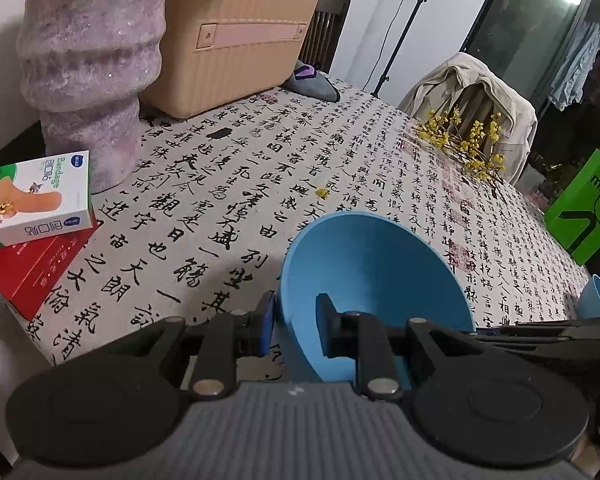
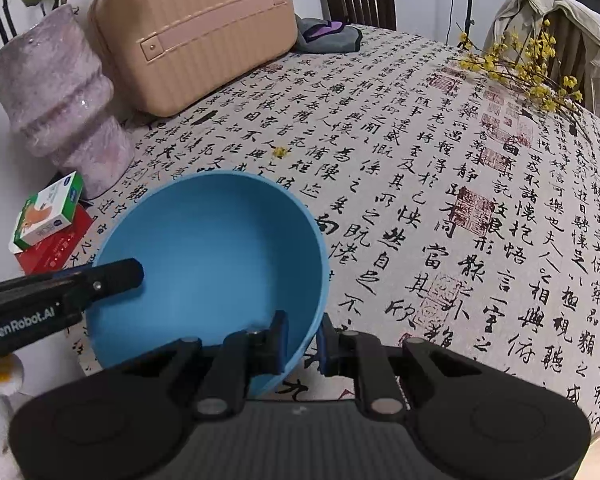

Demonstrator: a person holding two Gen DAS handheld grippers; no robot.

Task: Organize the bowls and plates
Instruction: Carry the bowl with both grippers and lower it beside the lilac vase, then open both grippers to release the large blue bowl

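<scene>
A blue bowl (image 1: 380,264) is tilted over the calligraphy tablecloth (image 1: 220,184), its opening turned toward me. My left gripper (image 1: 296,316) is shut on its near left rim, one finger outside and one inside. In the right wrist view my right gripper (image 2: 302,336) is shut on the same bowl (image 2: 212,248), pinching its near right rim. There the left gripper's finger (image 2: 116,274) reaches in over the opposite rim. I cannot tell whether the bowl's base touches the cloth. A second blue curved rim (image 1: 598,300) shows at the far right, behind the right gripper's black body (image 1: 548,336).
A pinkish ribbed vase (image 1: 92,60) and a beige suitcase (image 1: 236,32) stand at the back left. A bandage box (image 1: 36,200) lies on a red box at the left edge. Yellow flower twigs (image 1: 468,140), a jacket-draped chair (image 1: 472,84) and a green bag (image 1: 584,208) are at the right.
</scene>
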